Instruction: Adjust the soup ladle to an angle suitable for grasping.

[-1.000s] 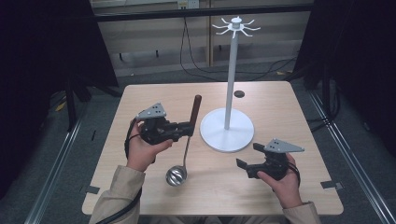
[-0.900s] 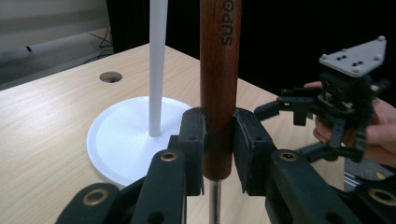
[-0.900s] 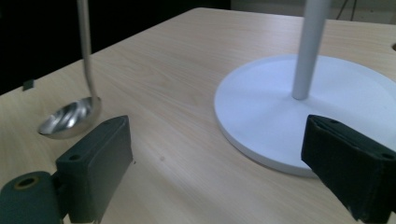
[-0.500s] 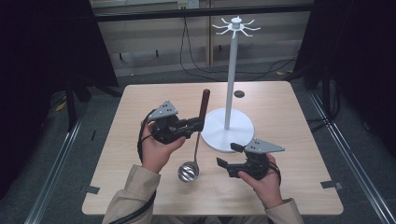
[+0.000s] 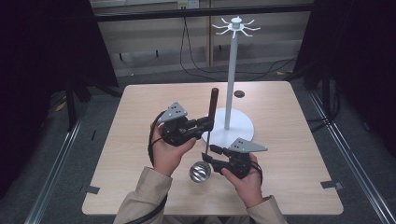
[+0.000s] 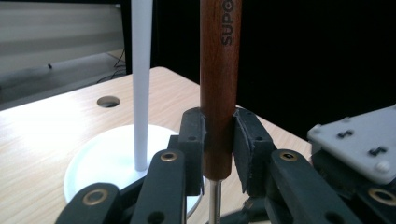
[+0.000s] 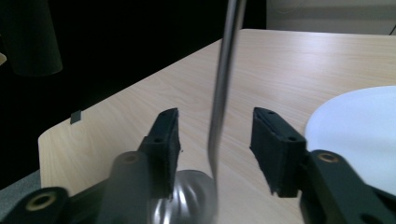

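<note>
A person at a wooden bench (image 5: 140, 140) holds a ladle (image 5: 208, 140) upright with two handheld grippers. The ladle's long axis runs nearly vertical: dark wooden handle (image 6: 219, 84) on top, thin metal stem (image 7: 224, 84) below, shiny bowl (image 5: 200, 171) hanging lowest, just above the bench. The left gripper (image 6: 218, 149) has its fingers clamped on the lower end of the wooden handle. The right gripper (image 7: 215, 149) sits lower and nearer the person; its fingers have just been closing and now stand narrow on either side of the stem, which passes between them with a gap on each side. Just behind the ladle stands a white hanging rack (image 5: 232, 74) with a round base and hooks on top. A small dark hole (image 5: 239, 94) lies in the bench behind the rack.
</note>
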The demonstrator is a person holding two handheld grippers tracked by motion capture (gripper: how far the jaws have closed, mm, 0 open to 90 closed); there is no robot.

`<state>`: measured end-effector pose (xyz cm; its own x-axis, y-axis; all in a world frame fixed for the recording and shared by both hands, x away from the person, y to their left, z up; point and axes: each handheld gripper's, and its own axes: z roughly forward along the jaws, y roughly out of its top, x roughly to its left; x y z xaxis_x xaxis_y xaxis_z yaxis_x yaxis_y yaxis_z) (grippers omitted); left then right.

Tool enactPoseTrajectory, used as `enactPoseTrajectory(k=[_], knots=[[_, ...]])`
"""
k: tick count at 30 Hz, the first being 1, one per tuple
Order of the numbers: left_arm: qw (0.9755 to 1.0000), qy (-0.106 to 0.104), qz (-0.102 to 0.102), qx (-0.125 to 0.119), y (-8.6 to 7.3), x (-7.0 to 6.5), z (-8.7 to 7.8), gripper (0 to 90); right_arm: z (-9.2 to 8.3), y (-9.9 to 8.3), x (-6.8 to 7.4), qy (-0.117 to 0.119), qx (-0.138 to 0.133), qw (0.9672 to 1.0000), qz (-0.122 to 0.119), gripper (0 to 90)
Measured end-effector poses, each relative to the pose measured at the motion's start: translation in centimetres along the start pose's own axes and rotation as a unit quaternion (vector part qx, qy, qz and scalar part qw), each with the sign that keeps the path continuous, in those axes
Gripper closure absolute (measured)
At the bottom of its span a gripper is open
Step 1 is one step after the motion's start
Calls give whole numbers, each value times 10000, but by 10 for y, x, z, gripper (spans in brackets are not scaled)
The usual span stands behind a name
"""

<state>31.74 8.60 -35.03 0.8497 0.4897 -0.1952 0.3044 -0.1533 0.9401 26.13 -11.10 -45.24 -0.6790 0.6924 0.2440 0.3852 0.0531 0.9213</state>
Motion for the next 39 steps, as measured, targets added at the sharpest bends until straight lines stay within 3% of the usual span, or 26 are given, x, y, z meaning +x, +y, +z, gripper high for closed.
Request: enactPoseTrajectory(k=[4, 7, 8, 13, 18, 27, 30, 34, 39], knots=[[9999, -75, -62, -71, -1, 1, -1, 746, 7, -1, 1, 5, 17, 10000, -58, 659], [9998, -127, -104, -91, -3, 1, -2, 745, 9, -2, 2, 3, 54, 9998, -180, 820], [9997, -149, -132, -110, -3, 3, -3, 745, 9, -3, 1, 18, 27, 9999, -158, 837], [9991, -208, -248, -276, -7, 8, -5, 740, 6, -3, -7, 76, 15, 9999, -81, 854], [9994, -216, -159, -202, -6, 8, -3, 737, 6, -3, -8, 135, 58, 9999, -25, 855], [9993, -255, -217, -184, -3, 6, -2, 742, 4, -3, -11, 245, 5, 9997, 58, 852], [9989, -278, -311, -224, -4, 7, -1, 743, 3, -4, -11, 253, -41, 9996, 111, 847], [9991, -238, -289, -196, -4, 7, -1, 743, 1, -3, -13, 253, -192, 9992, 239, 825], [9993, -211, -264, -169, -4, 6, 1, 743, -3, 2, -13, 176, -259, 9993, 181, 817]])
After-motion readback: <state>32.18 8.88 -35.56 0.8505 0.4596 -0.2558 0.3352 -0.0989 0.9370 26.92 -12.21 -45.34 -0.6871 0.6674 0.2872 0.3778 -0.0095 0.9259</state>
